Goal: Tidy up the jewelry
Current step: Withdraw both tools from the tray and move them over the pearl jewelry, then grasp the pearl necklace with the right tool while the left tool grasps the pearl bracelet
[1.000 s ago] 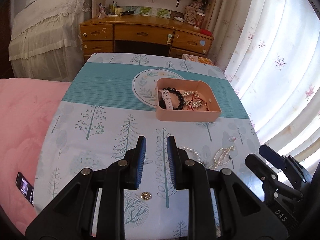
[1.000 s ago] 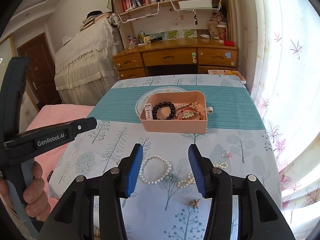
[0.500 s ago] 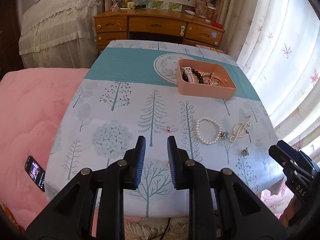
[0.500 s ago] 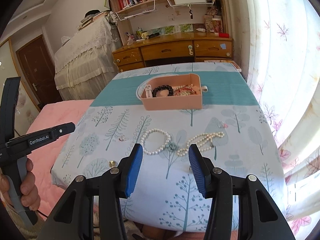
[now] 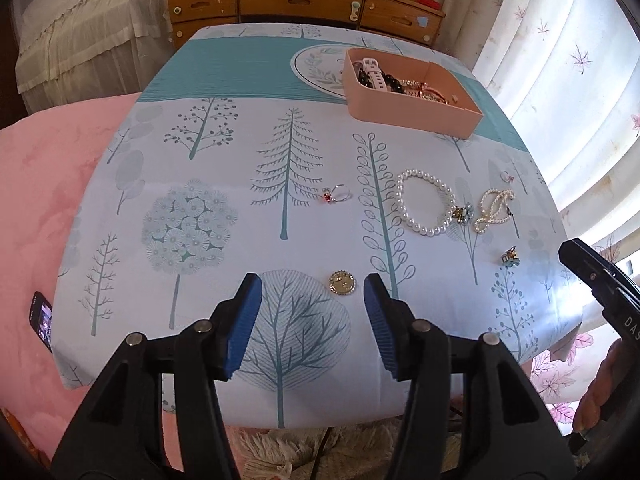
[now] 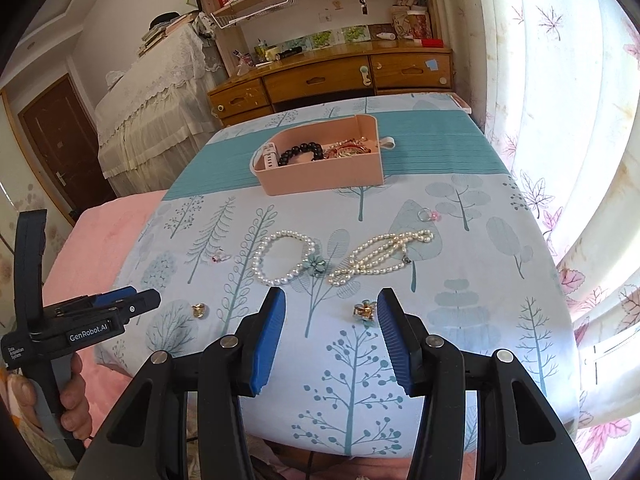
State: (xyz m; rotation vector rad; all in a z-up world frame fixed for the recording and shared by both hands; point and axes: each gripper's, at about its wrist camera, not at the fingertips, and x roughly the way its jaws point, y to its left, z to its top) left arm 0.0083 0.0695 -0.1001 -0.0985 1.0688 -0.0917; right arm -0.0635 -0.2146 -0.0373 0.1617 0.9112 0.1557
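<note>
The left gripper (image 5: 312, 312) is hovering with its fingers spread wide and holding nothing, a round gold brooch (image 5: 341, 283) lying on the table (image 5: 224, 160) between their tips. The right gripper (image 6: 331, 330) is gaping just as wide, also empty, near a small gold earring (image 6: 363, 310) (just inside its right finger). The pearl bracelet (image 6: 285, 258) and pearl necklace (image 6: 384, 254) are lying beyond, short of the pink tray (image 6: 320, 180).
</note>
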